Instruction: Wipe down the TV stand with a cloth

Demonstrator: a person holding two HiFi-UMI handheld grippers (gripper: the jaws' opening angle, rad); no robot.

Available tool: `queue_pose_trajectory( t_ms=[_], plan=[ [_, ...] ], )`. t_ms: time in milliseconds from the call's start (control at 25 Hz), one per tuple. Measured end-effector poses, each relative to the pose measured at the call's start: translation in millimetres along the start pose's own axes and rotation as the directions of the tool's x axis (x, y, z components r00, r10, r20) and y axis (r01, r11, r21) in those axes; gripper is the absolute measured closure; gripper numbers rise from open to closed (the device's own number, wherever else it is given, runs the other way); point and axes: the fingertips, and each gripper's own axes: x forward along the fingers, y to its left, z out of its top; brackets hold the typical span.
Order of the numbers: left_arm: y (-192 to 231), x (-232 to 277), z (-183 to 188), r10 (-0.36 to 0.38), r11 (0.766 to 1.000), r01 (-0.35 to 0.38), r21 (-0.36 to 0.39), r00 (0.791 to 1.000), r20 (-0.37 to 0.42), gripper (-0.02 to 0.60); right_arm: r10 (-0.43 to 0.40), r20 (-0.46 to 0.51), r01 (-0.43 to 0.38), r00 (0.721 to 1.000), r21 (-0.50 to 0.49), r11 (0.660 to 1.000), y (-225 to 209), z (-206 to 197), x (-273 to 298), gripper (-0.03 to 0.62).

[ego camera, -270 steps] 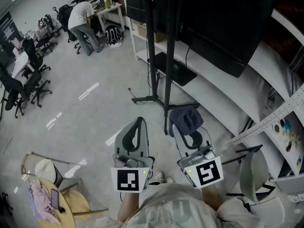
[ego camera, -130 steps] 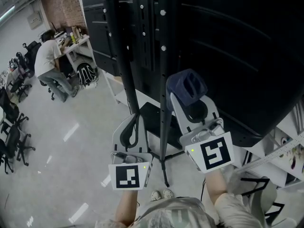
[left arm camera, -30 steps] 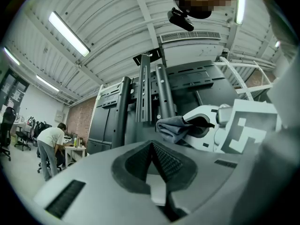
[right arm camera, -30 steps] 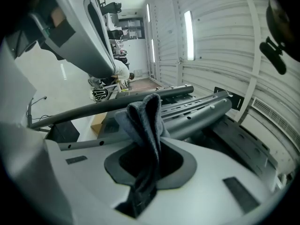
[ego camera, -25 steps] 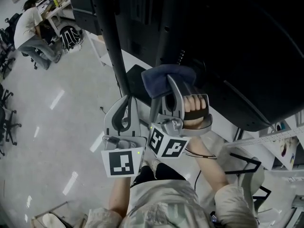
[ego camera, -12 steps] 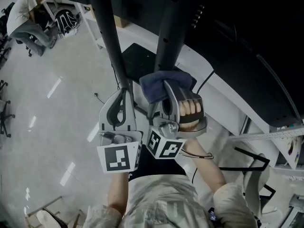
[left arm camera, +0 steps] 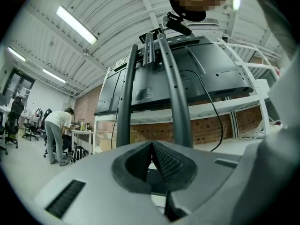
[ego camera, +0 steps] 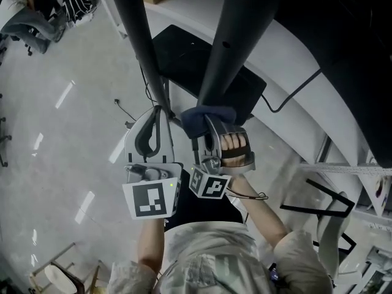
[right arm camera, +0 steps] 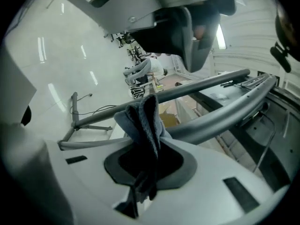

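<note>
Two posts of the TV stand [ego camera: 236,48] were recorded in the head view. The cloth [ego camera: 195,118] was pressed against the right post, clamped in the right gripper [ego camera: 207,122]. Against half a second earlier, the cloth was found lower on that post, with the dark plate [ego camera: 184,60] just beyond it. A downward wipe stroke was therefore judged under way, and the lower part of the post was not yet covered. The left gripper [ego camera: 157,112] was held near the left post.

In the left gripper view, the jaws were noted closed with nothing between them, pointing up the stand.

In the right gripper view, the cloth [right arm camera: 143,121] was seen pinched in the jaws and folded against the post [right arm camera: 220,111].
</note>
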Motion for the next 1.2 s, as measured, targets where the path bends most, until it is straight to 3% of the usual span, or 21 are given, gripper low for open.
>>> queue_pose_trajectory(
  t_ms=[280,480,600,760,840,960,1040,1160,1200],
  plan=[
    [-1,4,-24,-0.004,1.0,0.004,-0.018,1.0,0.003,0.566,0.104,-0.029,-0.105,0.994,-0.04,0.994,67,-23,8,0.536],
    [0,5,-25,-0.002,1.0,0.002,-0.019,1.0,-0.012,0.566,0.151,-0.032,-0.151,0.988,-0.017,0.988,76,-25,7,0.536],
    [4,3,2,0.011,1.0,-0.011,-0.027,1.0,-0.021,0.566,0.17,0.004,-0.17,0.985,0.071,0.983,39,-6,-10,0.536],
    [7,4,87,0.033,0.999,-0.034,-0.03,0.999,-0.019,0.566,0.145,0.109,-0.171,0.983,0.288,0.942,-79,42,-42,0.536],
    [8,5,136,0.047,0.998,-0.048,-0.045,0.999,-0.022,0.566,0.12,0.166,-0.183,0.979,0.444,0.877,-151,67,-58,0.536],
    [12,-1,205,0.07,0.997,-0.069,-0.038,0.998,0.002,0.566,0.069,0.267,-0.229,0.961,0.635,0.738,-252,101,-79,0.536],
    [19,-4,242,0.091,0.996,-0.091,-0.008,0.995,0.049,0.566,-0.005,0.359,-0.271,0.933,0.714,0.646,-309,121,-85,0.536],
    [21,-12,278,0.103,0.993,-0.107,0.039,0.989,0.104,0.566,-0.137,0.423,-0.341,0.896,0.852,0.396,-359,133,-99,0.536],
    [20,-15,286,0.102,0.993,-0.109,0.05,0.988,0.117,0.566,-0.157,0.437,-0.363,0.886,0.862,0.354,-367,135,-103,0.536]
  ],
)
